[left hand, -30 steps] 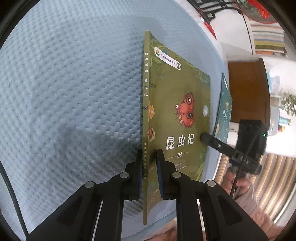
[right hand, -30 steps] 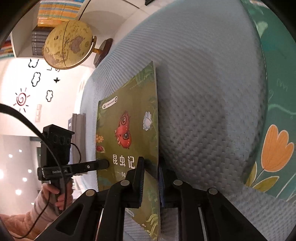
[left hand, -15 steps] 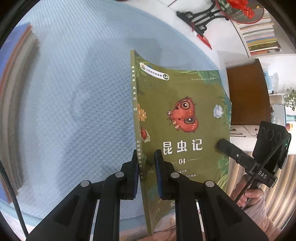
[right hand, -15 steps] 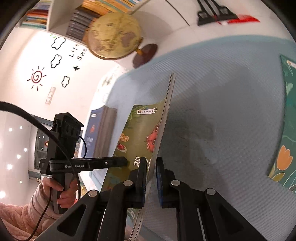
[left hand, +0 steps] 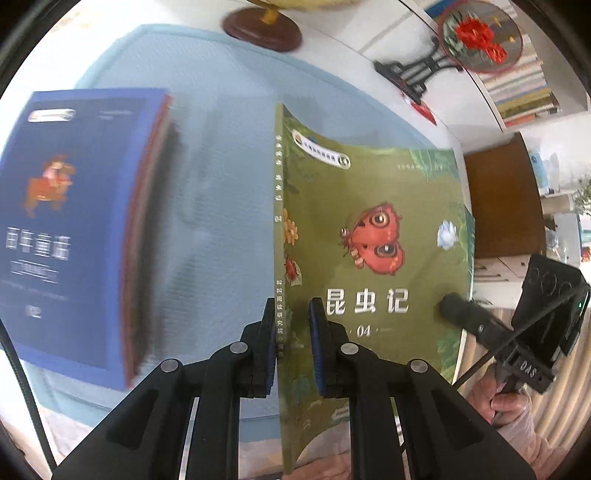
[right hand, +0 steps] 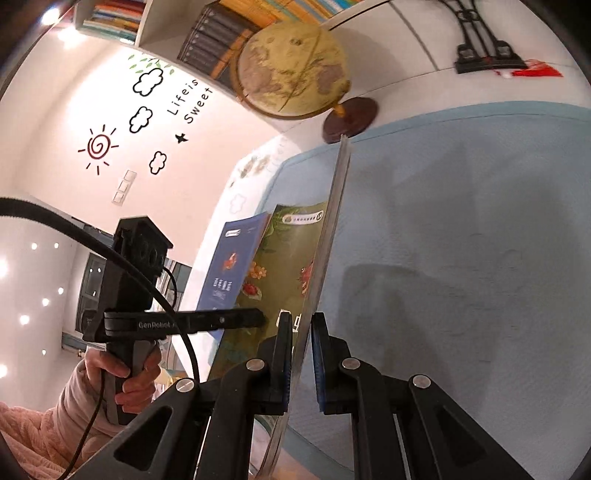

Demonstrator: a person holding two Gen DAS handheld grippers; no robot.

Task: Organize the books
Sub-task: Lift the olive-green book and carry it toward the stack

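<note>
Both grippers hold up one green book [left hand: 373, 236] with a red butterfly on its cover, clear of the blue mat [left hand: 221, 155]. My left gripper [left hand: 292, 332] is shut on the book's spine edge. My right gripper [right hand: 300, 339] is shut on the opposite page edge of the green book [right hand: 284, 258], seen edge-on in the right wrist view. The right gripper [left hand: 458, 312] shows at the cover's right side in the left wrist view. The left gripper [right hand: 258, 318] reaches the cover from the left in the right wrist view. A stack of books with a dark blue cover on top [left hand: 70, 225] lies on the mat to the left.
A globe [right hand: 291, 70] on a brown base [left hand: 264, 27] stands at the mat's far edge. A black stand with a round red-flower fan [left hand: 476, 37] sits at the back right. Shelves of books [left hand: 524, 92] line the wall. A person's hand [right hand: 129, 376] grips the left tool.
Both grippers have lifted the green book off the mat and carried it leftward. The blue stack and the globe have come into view.
</note>
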